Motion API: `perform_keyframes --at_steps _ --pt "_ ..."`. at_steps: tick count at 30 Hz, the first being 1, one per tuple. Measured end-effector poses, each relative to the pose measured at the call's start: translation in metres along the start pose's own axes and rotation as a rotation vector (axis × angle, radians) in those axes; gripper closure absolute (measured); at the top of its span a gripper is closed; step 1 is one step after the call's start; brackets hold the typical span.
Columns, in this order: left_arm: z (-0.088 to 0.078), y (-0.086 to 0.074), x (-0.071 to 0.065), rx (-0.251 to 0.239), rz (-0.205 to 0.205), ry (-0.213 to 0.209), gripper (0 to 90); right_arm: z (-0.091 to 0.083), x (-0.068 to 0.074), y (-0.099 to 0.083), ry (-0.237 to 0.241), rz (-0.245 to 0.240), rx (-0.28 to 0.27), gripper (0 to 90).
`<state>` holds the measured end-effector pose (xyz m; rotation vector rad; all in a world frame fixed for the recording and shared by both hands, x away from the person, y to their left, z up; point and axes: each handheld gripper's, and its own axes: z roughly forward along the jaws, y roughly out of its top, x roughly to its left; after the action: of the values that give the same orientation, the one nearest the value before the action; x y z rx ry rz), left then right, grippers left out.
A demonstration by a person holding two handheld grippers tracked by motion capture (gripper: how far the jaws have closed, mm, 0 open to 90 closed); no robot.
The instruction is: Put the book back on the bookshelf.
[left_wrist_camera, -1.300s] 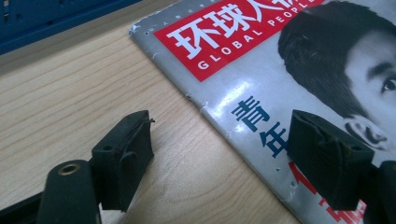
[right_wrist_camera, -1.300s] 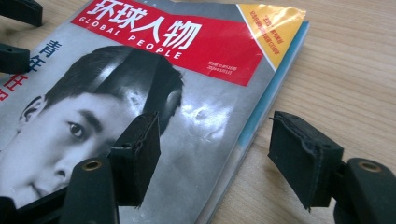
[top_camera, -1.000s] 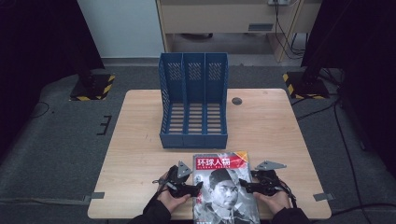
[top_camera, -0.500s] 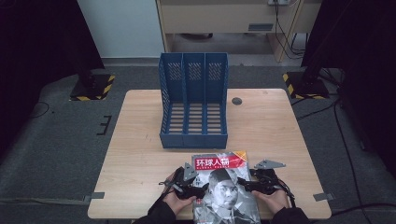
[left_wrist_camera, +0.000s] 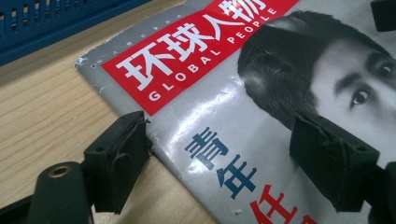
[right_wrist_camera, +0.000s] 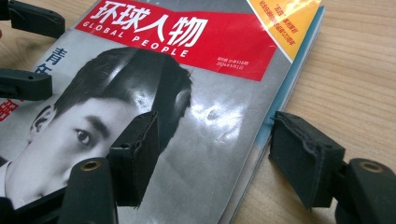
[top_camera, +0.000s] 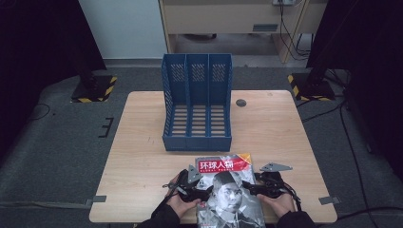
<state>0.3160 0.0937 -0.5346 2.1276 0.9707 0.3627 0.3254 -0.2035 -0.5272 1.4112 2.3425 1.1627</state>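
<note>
Since a moment ago, the magazine (top_camera: pixel 228 190) has slid a little toward you, and both of your hands have come back with it. It lies flat on the near edge of the table (top_camera: pixel 142 156), just in front of the blue file rack (top_camera: pixel 197 107).

Your left gripper (top_camera: pixel 202 191) is spread wide. One jaw sits at the left edge of the magazine and the other jaw is over the cover. Nothing is pinched yet. Your right gripper (top_camera: pixel 251 186) is spread too, with one jaw over the cover and one jaw on the wood just past the right edge.

I think this magazine is light, thin and floppy. Its cover is shiny, so it may slip. It will sag if you lift it by one corner. Take hold at both side edges, near the middle, and squeeze gently so the pages do not crease.
</note>
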Motion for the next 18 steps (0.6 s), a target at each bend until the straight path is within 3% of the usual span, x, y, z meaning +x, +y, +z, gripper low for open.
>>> perform_keyframes --at_steps 8,18 --pt "0.000 0.000 0.001 0.000 -0.001 -0.003 17.8 -0.004 -0.004 0.001 0.030 0.037 -0.024 36.8" --pt "0.000 0.000 0.002 0.001 -0.004 -0.001 17.3 -0.013 -0.004 0.005 0.107 0.050 -0.129 43.1"
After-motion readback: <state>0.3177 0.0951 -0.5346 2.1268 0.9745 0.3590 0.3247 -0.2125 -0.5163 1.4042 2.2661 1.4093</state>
